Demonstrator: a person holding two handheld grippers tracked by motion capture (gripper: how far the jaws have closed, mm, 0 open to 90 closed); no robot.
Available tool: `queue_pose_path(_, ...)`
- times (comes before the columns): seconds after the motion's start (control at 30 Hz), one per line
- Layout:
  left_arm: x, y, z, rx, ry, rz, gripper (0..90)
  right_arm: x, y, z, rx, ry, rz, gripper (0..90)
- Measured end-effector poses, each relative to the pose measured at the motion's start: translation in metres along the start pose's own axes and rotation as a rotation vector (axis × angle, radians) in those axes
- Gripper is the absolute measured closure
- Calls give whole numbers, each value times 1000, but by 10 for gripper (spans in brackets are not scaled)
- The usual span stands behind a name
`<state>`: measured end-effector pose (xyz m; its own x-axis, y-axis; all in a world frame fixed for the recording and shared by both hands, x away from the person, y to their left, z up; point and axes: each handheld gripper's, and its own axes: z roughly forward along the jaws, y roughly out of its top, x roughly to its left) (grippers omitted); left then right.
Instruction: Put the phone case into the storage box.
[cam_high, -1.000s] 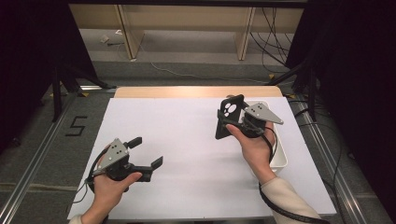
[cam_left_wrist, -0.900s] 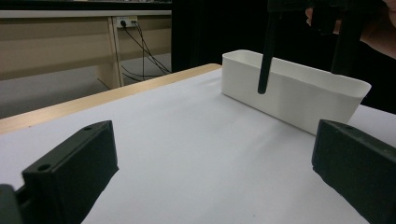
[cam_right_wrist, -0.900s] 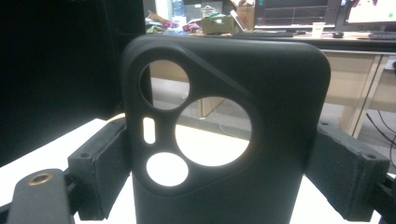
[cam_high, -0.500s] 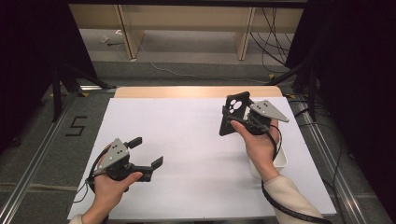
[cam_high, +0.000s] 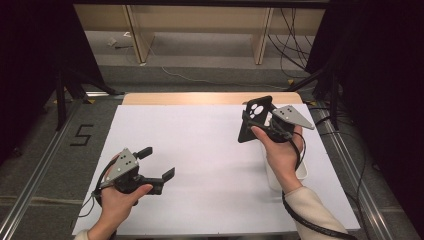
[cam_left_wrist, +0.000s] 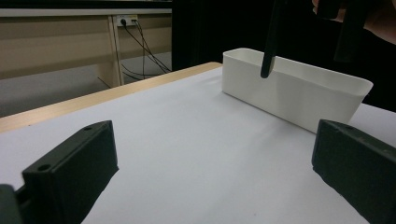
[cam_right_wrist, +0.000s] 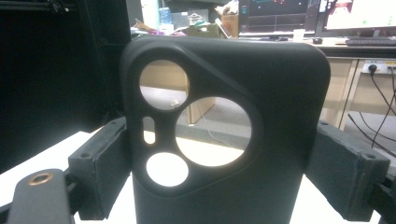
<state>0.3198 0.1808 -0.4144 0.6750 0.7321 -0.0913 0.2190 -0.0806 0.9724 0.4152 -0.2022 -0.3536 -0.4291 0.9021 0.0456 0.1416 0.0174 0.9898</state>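
A black phone case (cam_high: 254, 119) with round camera cut-outs stands upright in the air, gripped by its side edges in my right gripper (cam_high: 260, 126). In the right gripper view the case (cam_right_wrist: 280, 116) sits between the two pads (cam_right_wrist: 100, 168), which press on its sides. It hangs over the far end of a white bin (cam_high: 302, 173) at the table's right. My left gripper (cam_high: 157, 162) rests low at the front left, jaws wide apart with nothing between them. The left gripper view looks between its own jaws at the bin (cam_left_wrist: 289, 95) and the case's thin edge (cam_left_wrist: 270, 42) above it.
A white sheet covers the table (cam_high: 200, 145), with a strip of bare wood (cam_high: 200, 98) along the far edge. Metal rails (cam_high: 35, 175) run down both sides. Cables lie on the floor (cam_high: 200, 65) beyond the table.
My right hand has drifted slightly to the right with the phone case still in its grip. The left hand has kept still.
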Motion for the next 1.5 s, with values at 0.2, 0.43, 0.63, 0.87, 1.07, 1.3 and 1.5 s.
queue_pose_path(0.2,0,0,0,1,-2,-1,0,-4,2,-1,-4,-10,8,151)
queue_pose_path(0.43,0,0,0,0,-2,-1,0,-8,4,-3,-7,-23,14,151)
queue_pose_path(0.63,0,0,0,1,-2,0,0,-12,5,-4,-11,-33,23,151)
queue_pose_path(0.87,0,0,0,1,-1,0,0,-15,6,-5,-12,-40,27,151)
queue_pose_path(1.07,0,0,0,0,-1,1,0,-20,7,-6,-20,-52,33,152)
queue_pose_path(1.3,0,0,0,0,0,2,0,-24,8,-6,-19,-63,35,151)
queue_pose_path(1.5,0,0,0,-2,2,0,0,-27,8,-7,-21,-74,39,151)
